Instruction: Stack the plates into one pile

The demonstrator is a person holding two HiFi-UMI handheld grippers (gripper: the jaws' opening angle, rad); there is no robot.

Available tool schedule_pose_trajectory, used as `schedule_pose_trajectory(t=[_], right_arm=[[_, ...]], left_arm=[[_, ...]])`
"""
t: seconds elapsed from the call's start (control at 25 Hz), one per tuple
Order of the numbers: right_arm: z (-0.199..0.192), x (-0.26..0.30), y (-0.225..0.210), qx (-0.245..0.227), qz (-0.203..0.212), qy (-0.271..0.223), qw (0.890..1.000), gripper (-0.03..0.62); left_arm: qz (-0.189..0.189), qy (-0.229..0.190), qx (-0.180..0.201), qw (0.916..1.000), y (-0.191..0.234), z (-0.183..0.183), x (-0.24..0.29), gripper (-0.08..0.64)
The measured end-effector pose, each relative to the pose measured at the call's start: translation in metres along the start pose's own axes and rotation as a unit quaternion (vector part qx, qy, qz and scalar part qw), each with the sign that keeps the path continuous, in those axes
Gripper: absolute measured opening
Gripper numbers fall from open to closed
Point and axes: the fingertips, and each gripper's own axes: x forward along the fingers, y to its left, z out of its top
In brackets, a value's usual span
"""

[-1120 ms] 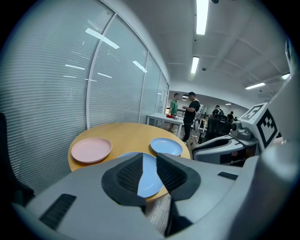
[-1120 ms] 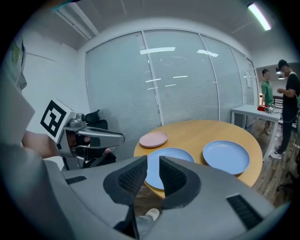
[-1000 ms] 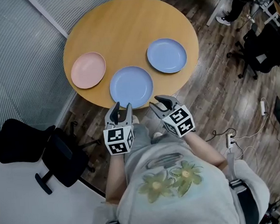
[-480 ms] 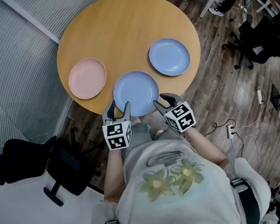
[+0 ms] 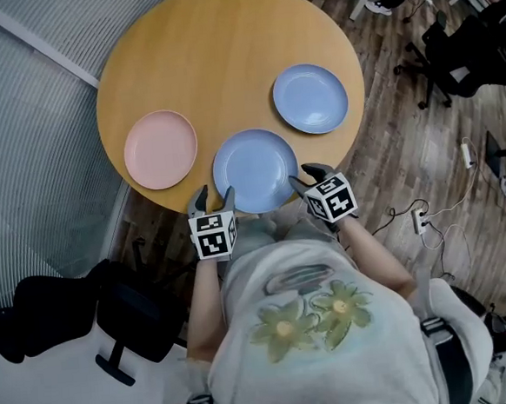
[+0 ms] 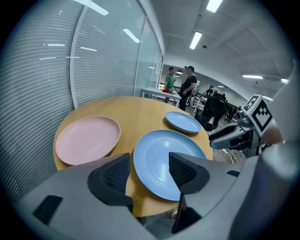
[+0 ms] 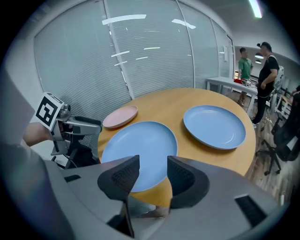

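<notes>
Left gripper (image 5: pixel 212 194) and right gripper (image 5: pixel 307 176), jaws just opened wide and gripping nothing, flank the near blue plate (image 5: pixel 255 170) at the edge of a round table (image 5: pixel 216 60). The pink plate (image 5: pixel 161 149) lies beyond the left fingers, the second blue plate (image 5: pixel 311 98) beyond the right fingers.
</notes>
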Motion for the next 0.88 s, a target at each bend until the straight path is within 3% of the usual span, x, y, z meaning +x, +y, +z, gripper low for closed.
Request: schedule_pose_trajectory(t=[0.36,0.88], right_arm=[[-0.014,0.036,-0.009,0.053,-0.037,0.023,0.998,0.169],[-0.038,0.059,-0.025,0.098,-0.056,0.049,0.992,0.169]], left_arm=[[-0.032,0.058,0.005,0.9978,0.026,-0.020,0.042,0.259],[-0.040,0.118,0.014,0.9922,0.036,-0.046,0.070,0.252]])
